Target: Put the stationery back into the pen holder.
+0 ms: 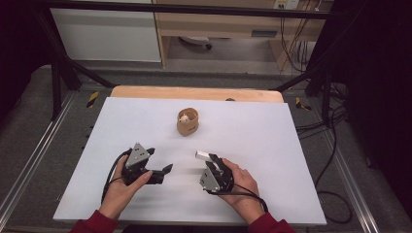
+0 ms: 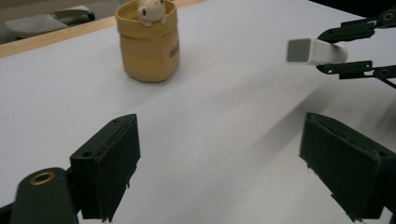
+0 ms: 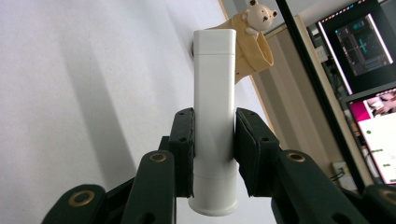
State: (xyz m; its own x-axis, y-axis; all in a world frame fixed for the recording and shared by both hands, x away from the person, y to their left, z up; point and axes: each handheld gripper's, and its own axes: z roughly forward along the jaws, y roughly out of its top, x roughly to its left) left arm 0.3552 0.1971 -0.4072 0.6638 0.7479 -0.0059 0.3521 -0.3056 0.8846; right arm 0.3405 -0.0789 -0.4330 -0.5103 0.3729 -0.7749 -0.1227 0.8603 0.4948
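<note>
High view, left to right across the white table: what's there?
Left gripper, black, jaws open and empty → tan fabric pouch with a small bear figure → right gripper, shut on a white square-ended tube.

The right gripper (image 3: 214, 154) pads cover the middle of the white tube (image 3: 214, 88). The tube hides part of the tan pouch (image 3: 250, 49), whose printed lettering is unreadable.

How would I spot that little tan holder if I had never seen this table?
Start at the white table top and look toward its far middle, beyond both hands. There stands the tan holder, upright and alone, apart from both grippers. A small cream bear peeks over its rim, unlike the white tube clamped in the right gripper.
</note>
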